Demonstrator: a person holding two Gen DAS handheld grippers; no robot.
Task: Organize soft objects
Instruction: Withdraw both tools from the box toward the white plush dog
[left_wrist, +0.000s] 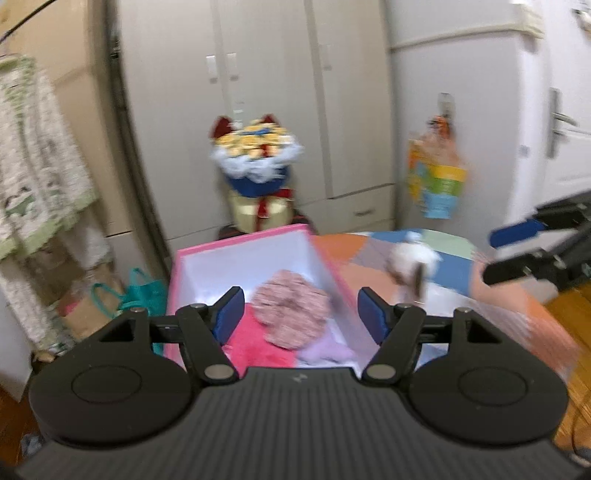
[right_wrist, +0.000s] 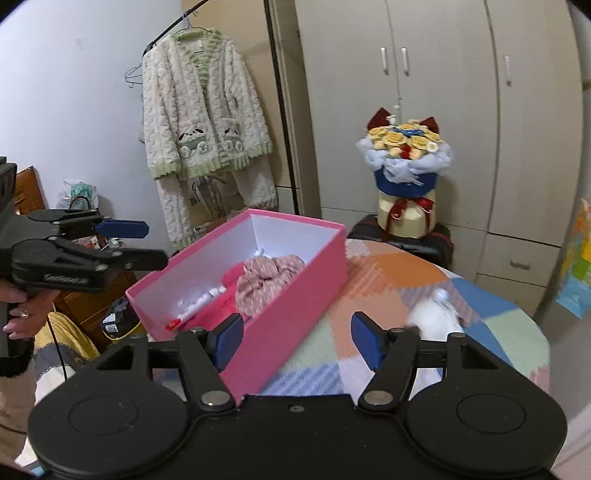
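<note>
A pink box (left_wrist: 192, 254) (right_wrist: 295, 295) with a white inside stands on a table under a patchwork cloth (left_wrist: 369, 254) (right_wrist: 388, 273). In it lie a pink speckled fluffy piece (left_wrist: 291, 310) (right_wrist: 266, 277), a red cloth (left_wrist: 255, 339) (right_wrist: 231, 277) and a lilac cloth (left_wrist: 325, 349). A small white plush toy (left_wrist: 410, 264) (right_wrist: 432, 319) lies on the cloth right of the box. My left gripper (left_wrist: 301, 317) (right_wrist: 147, 242) hangs open above the box's near end, holding nothing. My right gripper (right_wrist: 297, 338) (left_wrist: 491, 253) is open and empty over the box's near right corner.
A flower bouquet in a blue wrap (left_wrist: 256, 158) (right_wrist: 404, 155) stands on a stool behind the table, before beige wardrobes (left_wrist: 277, 92). A fluffy pyjama set (right_wrist: 203, 122) hangs on a rack at the left. Bags (left_wrist: 122, 295) sit on the floor. A person's hand (right_wrist: 22, 314) grips the left tool.
</note>
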